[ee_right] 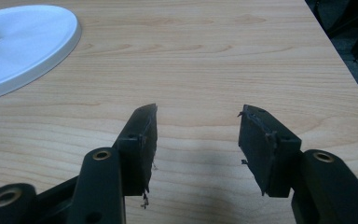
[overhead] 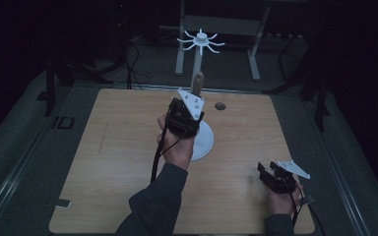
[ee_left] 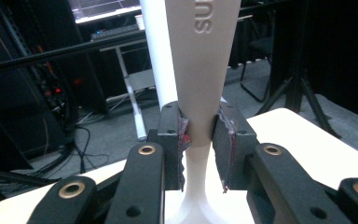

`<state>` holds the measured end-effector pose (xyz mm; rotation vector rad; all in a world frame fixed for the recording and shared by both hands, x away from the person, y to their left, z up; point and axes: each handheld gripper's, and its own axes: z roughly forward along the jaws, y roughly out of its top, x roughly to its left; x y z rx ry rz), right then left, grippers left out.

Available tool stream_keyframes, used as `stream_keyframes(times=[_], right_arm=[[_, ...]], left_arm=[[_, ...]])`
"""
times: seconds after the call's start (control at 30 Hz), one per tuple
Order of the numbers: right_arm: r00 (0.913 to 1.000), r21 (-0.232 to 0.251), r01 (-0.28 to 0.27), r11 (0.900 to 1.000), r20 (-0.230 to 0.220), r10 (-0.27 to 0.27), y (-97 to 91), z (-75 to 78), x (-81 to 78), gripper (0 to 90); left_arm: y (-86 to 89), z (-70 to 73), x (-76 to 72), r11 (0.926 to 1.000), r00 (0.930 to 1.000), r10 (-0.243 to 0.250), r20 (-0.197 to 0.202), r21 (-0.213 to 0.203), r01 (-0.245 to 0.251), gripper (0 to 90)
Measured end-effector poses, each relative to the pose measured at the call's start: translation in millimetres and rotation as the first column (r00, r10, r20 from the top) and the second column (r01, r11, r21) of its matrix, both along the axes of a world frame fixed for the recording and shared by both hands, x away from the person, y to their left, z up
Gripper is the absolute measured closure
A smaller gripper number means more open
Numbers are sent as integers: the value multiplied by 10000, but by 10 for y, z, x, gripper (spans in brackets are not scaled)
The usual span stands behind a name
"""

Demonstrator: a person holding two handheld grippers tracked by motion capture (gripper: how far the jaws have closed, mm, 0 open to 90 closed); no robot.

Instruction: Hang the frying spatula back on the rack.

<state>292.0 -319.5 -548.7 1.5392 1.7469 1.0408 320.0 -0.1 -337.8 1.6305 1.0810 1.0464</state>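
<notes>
My left gripper point(overhead: 195, 97) is held over the middle of the wooden table point(overhead: 118, 167), beside the pole point(overhead: 197, 61) of a white stand. In the left gripper view its jaws point(ee_left: 200, 128) are shut on the narrow neck of a beige utensil point(ee_left: 203, 60) with raised letters. The utensil's tan end point(overhead: 198, 81) sticks up above the gripper. The stand has a round base point(overhead: 205, 142) and a hub of hooks point(overhead: 201, 40) on top. My right gripper point(overhead: 267, 172) rests low at the table's near right, open with nothing between its jaws point(ee_right: 196, 121).
A small dark round hole point(overhead: 220, 105) sits in the tabletop right of the stand. The stand's base point(ee_right: 23, 42) lies far left of the right gripper. A grey metal frame point(overhead: 216, 24) stands behind the table. The table's right edge point(ee_right: 349, 79) is close to the right gripper.
</notes>
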Motion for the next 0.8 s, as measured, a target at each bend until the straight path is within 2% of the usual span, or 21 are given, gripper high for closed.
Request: stream_keyframes(times=[0.13,0.3,0.47,0.8], right_arm=[[10000,10,5,10000,5,-5,-2,-1,1,466],[10000,-10,-6,10000,2,6,0,-1,1,466],[10000,-12,-11,10000,3,11,0,0,0,466],[10000,-26,-15,10000,-1,15,0,0,1,464]], left_arm=[[-28,-1,15,9996,9997,219,94,193,-221,736],[-42,19,29,9990,9988,442,234,90,-444,736],[-44,41,35,9986,9979,524,372,34,-526,736],[-33,75,57,9985,9980,539,321,-15,-539,737]])
